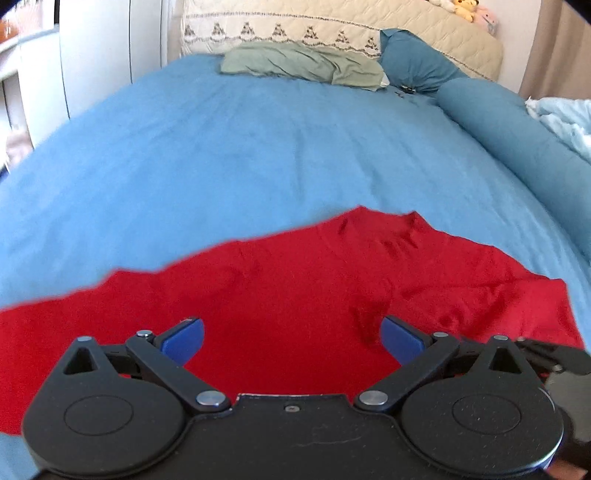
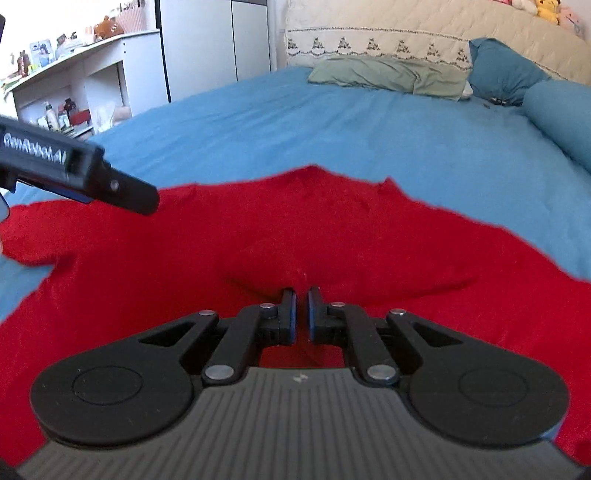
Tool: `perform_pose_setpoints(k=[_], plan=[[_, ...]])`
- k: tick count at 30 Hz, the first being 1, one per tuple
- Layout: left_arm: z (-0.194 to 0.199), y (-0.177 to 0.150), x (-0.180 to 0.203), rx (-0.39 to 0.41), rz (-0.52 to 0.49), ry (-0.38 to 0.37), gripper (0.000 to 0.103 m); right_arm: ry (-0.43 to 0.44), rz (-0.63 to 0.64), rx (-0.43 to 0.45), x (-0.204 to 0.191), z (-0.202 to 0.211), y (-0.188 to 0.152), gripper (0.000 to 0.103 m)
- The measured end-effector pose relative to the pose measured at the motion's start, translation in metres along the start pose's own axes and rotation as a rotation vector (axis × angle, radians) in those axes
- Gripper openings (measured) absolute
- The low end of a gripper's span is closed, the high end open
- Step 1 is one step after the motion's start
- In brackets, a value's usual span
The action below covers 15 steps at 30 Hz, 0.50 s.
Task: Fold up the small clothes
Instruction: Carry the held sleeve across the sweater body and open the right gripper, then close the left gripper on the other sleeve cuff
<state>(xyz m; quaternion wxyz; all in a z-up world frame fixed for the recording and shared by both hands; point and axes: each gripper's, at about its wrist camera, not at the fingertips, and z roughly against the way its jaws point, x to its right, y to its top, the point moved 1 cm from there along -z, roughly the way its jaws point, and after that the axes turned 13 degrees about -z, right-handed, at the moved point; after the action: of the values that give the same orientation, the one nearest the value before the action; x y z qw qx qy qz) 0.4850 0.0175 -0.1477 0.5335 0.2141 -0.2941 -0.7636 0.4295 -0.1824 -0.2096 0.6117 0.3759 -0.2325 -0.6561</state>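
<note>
A red garment [image 1: 295, 288] lies spread on the blue bed sheet [image 1: 221, 147]. My left gripper [image 1: 291, 338] is open just above the garment's near part, its blue pads [image 1: 184, 338] wide apart and empty. In the right wrist view the same red garment [image 2: 258, 236] fills the foreground. My right gripper [image 2: 302, 314] is shut, with a fold of red cloth bunched at its tips. The left gripper [image 2: 122, 192] shows there at the left, over the garment's left edge.
A green pillow [image 1: 303, 64] and a dark blue pillow [image 1: 413, 62] lie by the quilted headboard [image 1: 332, 26]. A blue bolster [image 1: 517, 147] runs along the right side. White shelves with clutter [image 2: 66, 92] stand left of the bed.
</note>
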Motion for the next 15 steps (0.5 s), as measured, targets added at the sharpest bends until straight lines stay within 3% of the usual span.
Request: perform_pose_setpoints(k=[1,3,4,5,7,11,15], plan=[[-0.001,-0.001,0.001,0.002,0.011,-0.02,0.103,-0.008,-0.004,0.001,0.006,-0.002,-0.002,0.027],[-0.007,0.005,0.01,-0.002,0.023,-0.033,0.103,-0.033,0.01,0.002,0.006,0.001,-0.003,0.058],[-0.005,0.004,0.015,-0.009,0.028,-0.035,0.103,-0.045,0.027,0.009,0.005,0.006,-0.003,0.086],[-0.005,0.002,0.017,-0.013,0.034,-0.047,0.103,-0.056,0.05,0.034,0.005,0.015,-0.003,0.098],[-0.005,-0.005,0.026,-0.014,0.053,-0.093,0.103,-0.064,0.104,0.08,0.005,0.035,-0.006,0.099],[-0.012,-0.006,0.059,0.001,0.066,-0.189,0.103,-0.132,0.145,0.085,0.031,0.076,-0.016,0.099],[-0.028,0.006,0.098,0.016,0.065,-0.216,0.102,-0.194,0.115,0.099,0.065,0.105,-0.028,0.099]])
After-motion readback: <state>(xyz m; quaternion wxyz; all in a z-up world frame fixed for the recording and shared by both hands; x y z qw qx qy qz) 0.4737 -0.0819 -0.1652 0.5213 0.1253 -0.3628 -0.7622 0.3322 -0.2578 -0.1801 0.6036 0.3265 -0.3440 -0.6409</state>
